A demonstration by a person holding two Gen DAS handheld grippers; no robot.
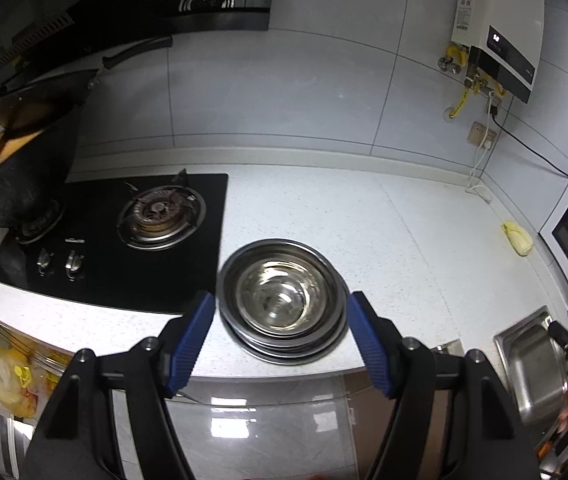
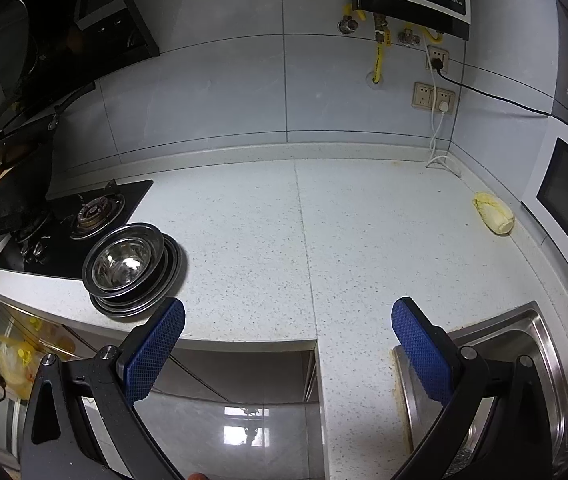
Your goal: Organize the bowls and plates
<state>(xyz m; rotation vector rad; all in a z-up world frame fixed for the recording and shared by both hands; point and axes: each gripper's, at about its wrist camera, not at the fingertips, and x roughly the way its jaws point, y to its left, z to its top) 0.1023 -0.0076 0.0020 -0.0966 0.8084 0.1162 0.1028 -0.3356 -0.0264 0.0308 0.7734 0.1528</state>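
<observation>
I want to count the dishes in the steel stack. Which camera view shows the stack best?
The left wrist view: the stack of bowls and plates sits large and central, seen from above, between the open left claw's fingers. The right wrist view shows it smaller, at the left, from the side.

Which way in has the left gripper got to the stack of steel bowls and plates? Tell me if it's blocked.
Probably not blocked. The left gripper is open and empty, its fingers either side of the stack of steel bowls and plates in its own view. Nothing lies between them; the stove beside it looks clear of the approach.
</observation>
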